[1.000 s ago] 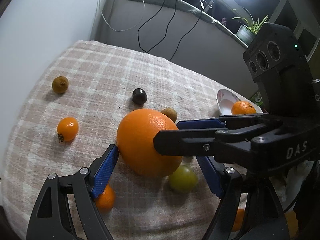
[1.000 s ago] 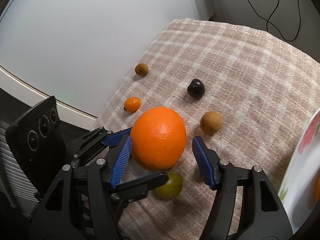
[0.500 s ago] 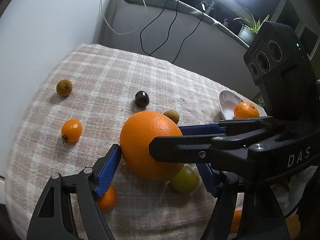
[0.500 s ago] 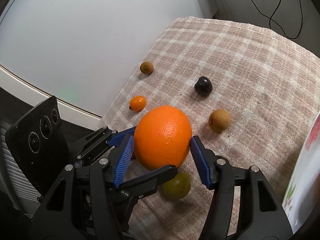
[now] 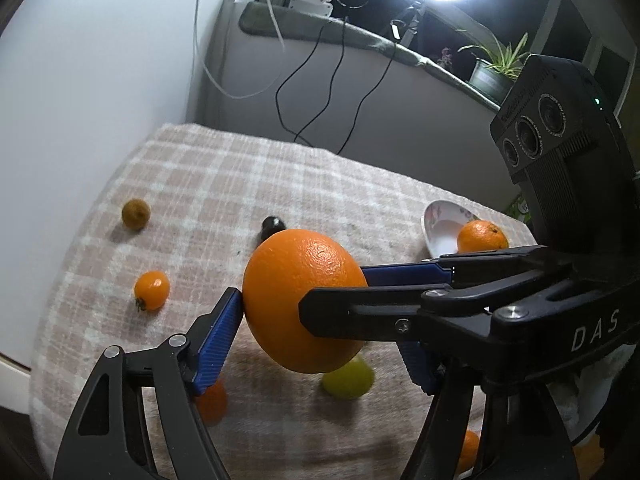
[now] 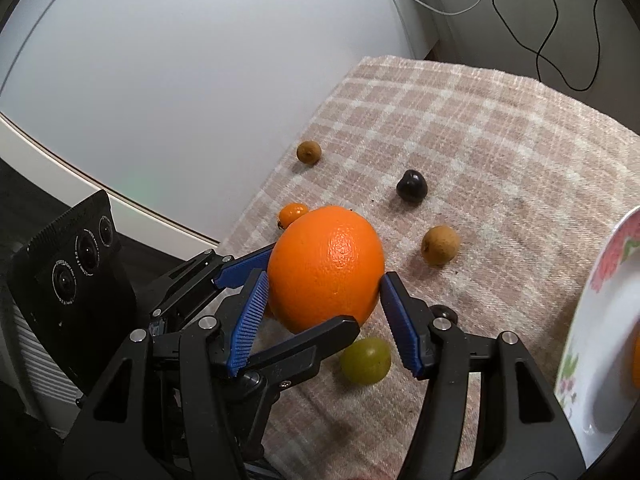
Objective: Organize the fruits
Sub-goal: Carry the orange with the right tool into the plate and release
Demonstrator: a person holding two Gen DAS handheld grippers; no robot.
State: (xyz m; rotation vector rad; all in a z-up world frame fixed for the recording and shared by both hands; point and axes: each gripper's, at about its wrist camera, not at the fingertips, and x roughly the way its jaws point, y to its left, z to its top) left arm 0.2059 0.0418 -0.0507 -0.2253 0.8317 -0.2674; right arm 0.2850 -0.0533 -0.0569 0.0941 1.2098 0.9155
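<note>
Checked cloth [image 5: 304, 184]: spread beneath the large orange [image 6: 328, 264], which hangs clear of it above its own shadow

Plate [image 6: 600, 280]: white with a floral rim, resting on the cloth well to the right of the large orange in the right wrist view

Left gripper [image 5: 316, 320]: jaws just closing, now at a middling width with the large orange between them; blue pad [image 5: 224, 320] pressed against the fruit's left side, the opposite pad hidden behind the other tool

Right gripper [image 6: 324, 280]: jaws likewise just closing, now clamped on the same large orange, one pad on each flank, crossing the left gripper's fingers

Large orange: gripped by both tools at once, raised off the cloth

Smaller orange [image 5: 482, 236]: sitting on the plate, right of and beyond the large orange

Green fruit [image 6: 366, 360]: on the cloth just below and right of the large orange

Tan fruit [image 6: 439, 245]: near the large orange, to its right

Small orange fruit [image 5: 151, 290]: left of the large orange, well apart

Second small orange fruit [image 5: 212, 400]: blurred, below-left of the large orange, partly behind the left gripper's finger

Brownish fruit [image 5: 136, 213]: far left of and beyond the large orange

Dark fruit [image 6: 412, 186]: beyond the large orange, slightly right
</note>
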